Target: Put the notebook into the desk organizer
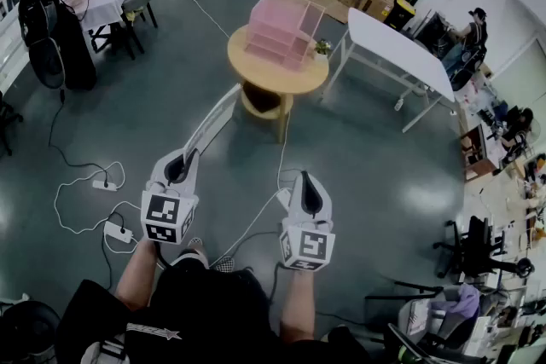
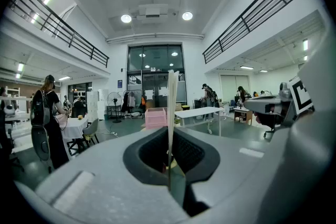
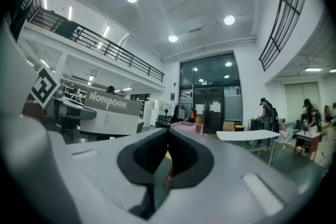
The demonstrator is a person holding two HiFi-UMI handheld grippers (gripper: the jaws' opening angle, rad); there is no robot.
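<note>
**Left hand-held gripper** (image 1: 188, 156): The jaws are closed on the notebook (image 1: 213, 122) and clamp it at its near end. The notebook projects ahead of the jaws and slants up and away toward the round wooden counter (image 1: 256, 74). In the left gripper view it appears edge-on, as a thin pale strip rising from between the pads. In the right gripper view its grey cover faces the camera, with "NOTEBOOK" printed along the top.

**Right hand-held gripper** (image 1: 304, 176): The jaws are closed against each other with nothing between them. It is held near the left one, at about the same height in the head view, above the grey floor (image 1: 128, 124).

**Desk organizer** (image 1: 281, 28): It is pink and translucent, with stacked tiers. It stands upright on the round counter, well apart from both hand-held grippers and from the notebook. The notebook is not in it.

**Surroundings:**
- A white rectangular table (image 1: 392, 47) stands to the right of the counter.
- White cables and a power strip (image 1: 117, 232) lie on the floor at the left, near the left hand-held gripper.
- A person in dark clothing (image 1: 51, 8) stands at a far table in the upper left.
</note>
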